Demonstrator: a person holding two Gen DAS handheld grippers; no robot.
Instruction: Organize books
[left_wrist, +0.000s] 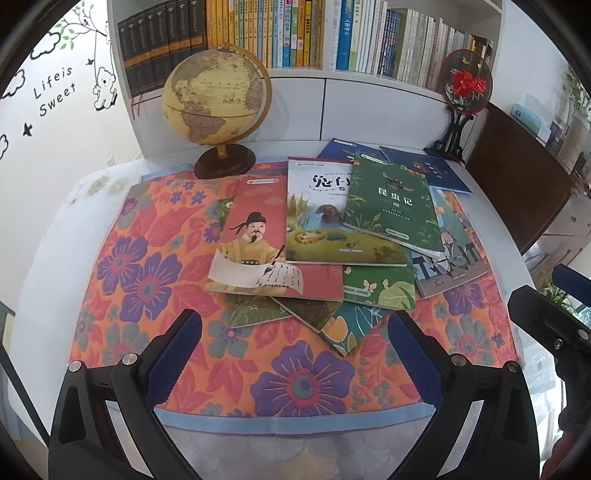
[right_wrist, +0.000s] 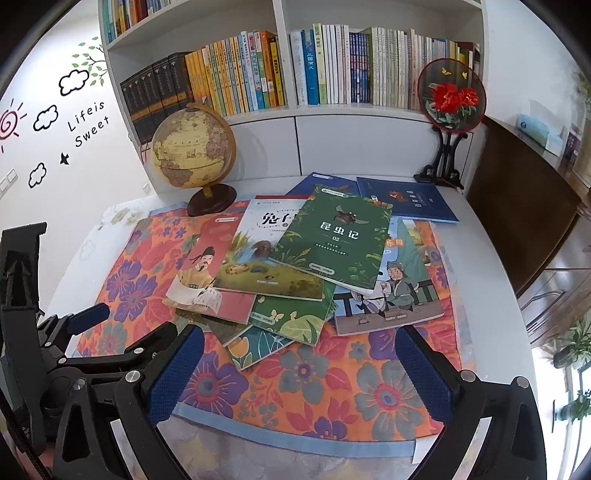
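Note:
Several thin books lie in a loose overlapping pile on a floral cloth (left_wrist: 147, 266). On top sits a green insect book (left_wrist: 391, 206) (right_wrist: 332, 240), over a rabbit book (left_wrist: 317, 221) (right_wrist: 258, 258). A red book with a writing scholar (left_wrist: 258, 251) (right_wrist: 207, 284) lies at the left. Two blue books (left_wrist: 432, 170) (right_wrist: 406, 199) lie at the back. My left gripper (left_wrist: 295, 354) hovers open over the cloth, just short of the pile. My right gripper (right_wrist: 299, 373) is open too, beside it, with nothing between its fingers.
A globe (left_wrist: 214, 99) (right_wrist: 194, 147) stands at the back left of the white table (left_wrist: 55, 236). A round red-flower fan on a black stand (left_wrist: 463, 85) (right_wrist: 450, 96) is at the back right. Behind is a full bookshelf (right_wrist: 295, 66). A brown cabinet (right_wrist: 517, 206) stands at the right.

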